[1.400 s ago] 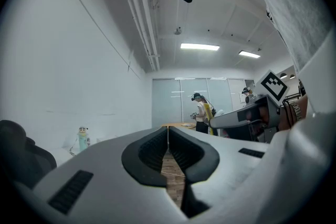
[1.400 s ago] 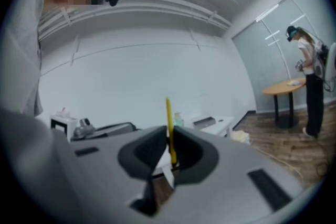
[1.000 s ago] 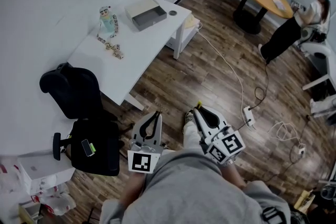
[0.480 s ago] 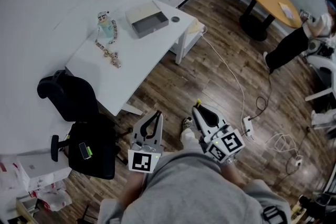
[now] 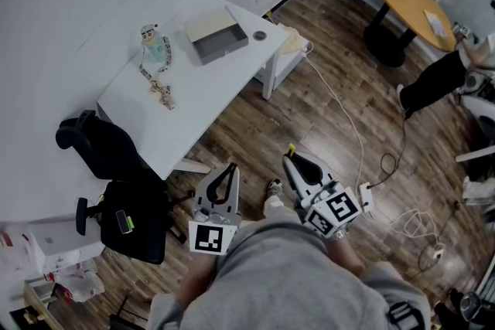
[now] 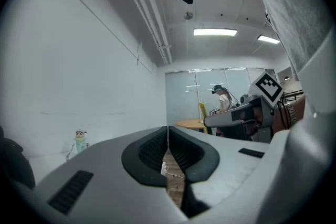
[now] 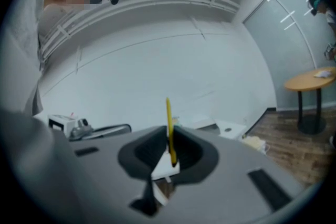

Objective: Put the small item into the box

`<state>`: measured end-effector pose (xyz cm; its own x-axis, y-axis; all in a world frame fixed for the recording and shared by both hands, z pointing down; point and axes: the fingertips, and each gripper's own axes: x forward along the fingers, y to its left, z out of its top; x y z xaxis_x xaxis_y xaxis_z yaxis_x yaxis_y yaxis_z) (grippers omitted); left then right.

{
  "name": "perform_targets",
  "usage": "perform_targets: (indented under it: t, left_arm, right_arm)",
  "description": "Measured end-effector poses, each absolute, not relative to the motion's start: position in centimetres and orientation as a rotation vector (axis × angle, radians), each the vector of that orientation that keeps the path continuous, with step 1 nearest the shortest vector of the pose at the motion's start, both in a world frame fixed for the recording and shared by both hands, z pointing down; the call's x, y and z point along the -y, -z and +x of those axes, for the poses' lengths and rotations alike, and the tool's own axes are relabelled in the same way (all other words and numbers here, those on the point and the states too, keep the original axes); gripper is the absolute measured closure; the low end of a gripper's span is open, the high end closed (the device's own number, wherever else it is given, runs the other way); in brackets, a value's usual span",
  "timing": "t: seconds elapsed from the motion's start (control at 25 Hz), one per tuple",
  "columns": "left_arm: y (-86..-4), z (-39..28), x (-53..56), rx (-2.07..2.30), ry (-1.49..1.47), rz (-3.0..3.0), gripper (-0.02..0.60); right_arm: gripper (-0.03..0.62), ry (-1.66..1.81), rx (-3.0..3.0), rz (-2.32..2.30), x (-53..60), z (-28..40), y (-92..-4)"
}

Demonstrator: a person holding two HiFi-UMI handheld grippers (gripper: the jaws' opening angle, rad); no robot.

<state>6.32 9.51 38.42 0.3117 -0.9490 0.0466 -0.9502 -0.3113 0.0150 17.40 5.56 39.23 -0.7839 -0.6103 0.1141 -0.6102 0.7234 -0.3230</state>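
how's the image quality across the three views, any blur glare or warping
Head view: dim and flat but sharp, with a pale sheen on the floor. Left gripper view: heavy fisheye with black corners, ceiling lamp blown out, the shut jaws in soft focus. Right gripper view: softest overall, the wall bowed, the yellow strip pinched in the jaws slightly blurred.

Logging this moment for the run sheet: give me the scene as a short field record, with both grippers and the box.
left gripper: jaws together, nothing between them
right gripper: jaws shut on a thin yellow stick that pokes out past the tips
box: open grey rectangular box on the white rectangular table, far from both grippers
also on table: small cartoon figurine beside a bead chain
task state: stick not yet in the box
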Motion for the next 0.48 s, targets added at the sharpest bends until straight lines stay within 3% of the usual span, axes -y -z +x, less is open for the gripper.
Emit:
perform_targets:
  t: [0.48]
  left_arm:
    - [-38.1,9.9,-3.3,1.927,-0.011,2.454,0.543]
  right_arm:
    - [0.534,0.542,-2.941,-0.979,1.3,22.2,-39.8]
